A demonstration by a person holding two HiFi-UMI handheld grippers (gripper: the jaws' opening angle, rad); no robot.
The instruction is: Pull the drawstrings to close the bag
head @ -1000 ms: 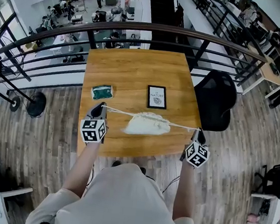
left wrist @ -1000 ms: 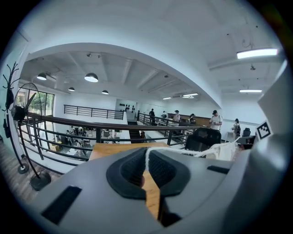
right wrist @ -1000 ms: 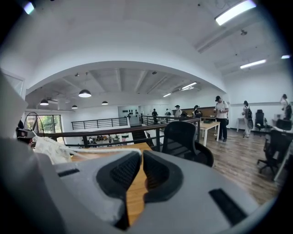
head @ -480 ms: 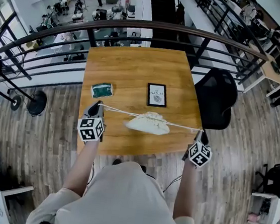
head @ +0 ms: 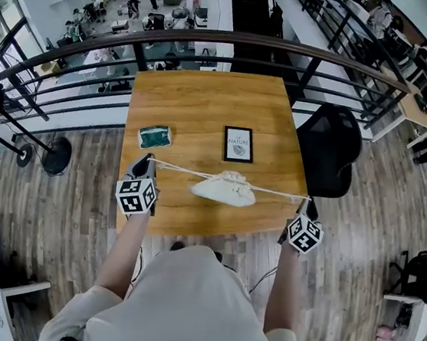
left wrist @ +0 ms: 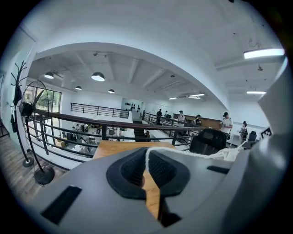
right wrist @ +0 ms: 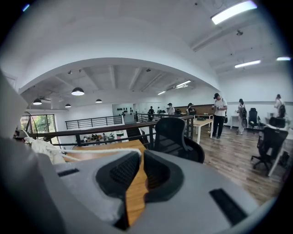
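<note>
**Bag: mouth cinched, both cords taut**

**Head view**
- The bag (head: 225, 189) lay on the surface (head: 206, 103) near the front edge, roughly midway between the two grippers. Its mouth was gathered into a pucker.
- The left hand-held gripper (head: 149, 162) sat at the surface's left edge. The right hand-held gripper (head: 304, 204) sat off the right front corner, well apart from the left.
- The left drawstring (head: 184, 171) and right drawstring (head: 280, 193) ran dead straight from the bag's mouth to each gripper, so I judged both to be under tension.
- The pulls were opposed, which is probably why the bag stayed centred instead of dragging to one side.
- A green pouch (head: 155, 136) and a framed card (head: 239, 146) sat behind the bag, clear of both cords.

**Left gripper view**
- The jaws were together, clamped on the left drawstring (left wrist: 146, 158).
- The cord rose between the pads, then bent right toward the bag (left wrist: 229, 153).
- The grip was up near the tips, which kept the cord's run to the bag free.

**Right gripper view**
- The pads met at the tips, and the right drawstring (right wrist: 101, 150) came in from the left and ended right there.
- I judged the cord pinched, given how taut it looked from above.
- The wedge-shaped gap lower down showed only wood, with nothing else held.
- The bag (right wrist: 43, 148) was visible at the far left.

**Status:** the closing looked nearly done, with little slack left to take out.
</note>
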